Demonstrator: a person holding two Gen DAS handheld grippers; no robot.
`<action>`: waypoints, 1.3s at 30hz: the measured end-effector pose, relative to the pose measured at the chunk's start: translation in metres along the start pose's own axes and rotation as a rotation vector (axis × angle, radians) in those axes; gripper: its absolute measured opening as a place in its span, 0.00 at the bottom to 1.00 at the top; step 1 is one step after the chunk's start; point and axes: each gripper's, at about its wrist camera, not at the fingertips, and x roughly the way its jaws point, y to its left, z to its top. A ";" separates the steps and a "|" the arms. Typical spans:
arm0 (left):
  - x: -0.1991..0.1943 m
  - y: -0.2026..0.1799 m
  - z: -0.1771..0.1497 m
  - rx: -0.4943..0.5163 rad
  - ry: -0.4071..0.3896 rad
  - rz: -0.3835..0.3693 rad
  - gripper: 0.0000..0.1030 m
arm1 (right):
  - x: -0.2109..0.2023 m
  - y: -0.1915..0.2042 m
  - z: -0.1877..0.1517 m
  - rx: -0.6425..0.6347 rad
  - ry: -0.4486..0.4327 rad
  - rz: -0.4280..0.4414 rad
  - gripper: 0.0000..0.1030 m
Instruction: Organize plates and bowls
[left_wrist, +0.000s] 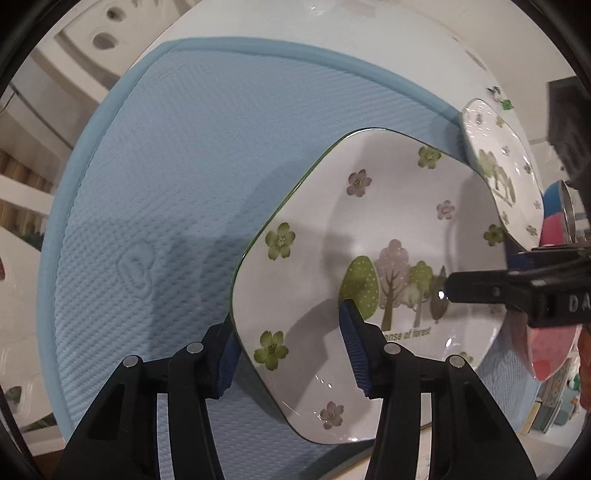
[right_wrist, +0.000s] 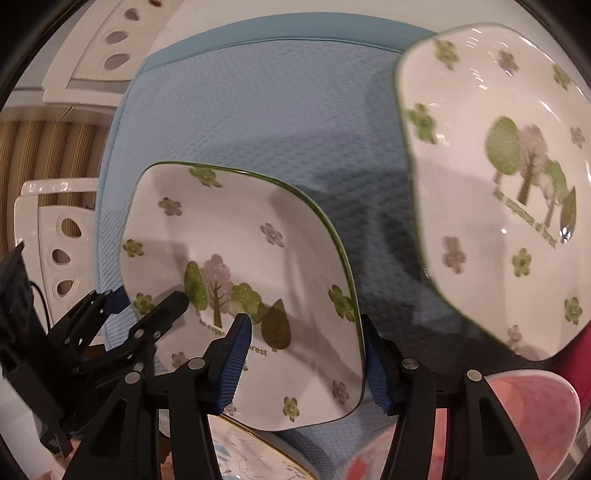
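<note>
A square white plate with flowers and trees (left_wrist: 369, 266) is tilted above the blue mat (left_wrist: 177, 192). My left gripper (left_wrist: 288, 354) straddles its left edge, one blue pad under it and one on its face; the jaws stand wide. My right gripper (right_wrist: 306, 365) straddles the same plate's (right_wrist: 240, 280) right edge the same way. In the left wrist view the right gripper's finger (left_wrist: 480, 288) lies across the plate. A second matching plate (right_wrist: 498, 206) rests at the right; it also shows in the left wrist view (left_wrist: 498, 166).
A pink bowl (right_wrist: 528, 402) sits at the lower right, and shows in the left wrist view (left_wrist: 550, 350). A gold-rimmed plate (right_wrist: 251, 458) lies below the held plate. A white perforated rack (right_wrist: 62, 236) stands at the left.
</note>
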 end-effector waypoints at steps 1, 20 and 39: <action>0.001 0.002 0.002 -0.005 0.005 -0.007 0.46 | 0.000 0.002 0.001 0.000 -0.004 -0.015 0.55; -0.017 0.019 0.012 0.091 -0.030 -0.016 0.46 | 0.004 -0.023 0.000 0.078 0.004 0.099 0.55; -0.057 0.020 -0.011 0.137 -0.087 -0.034 0.46 | -0.036 -0.008 -0.042 0.050 -0.047 0.107 0.55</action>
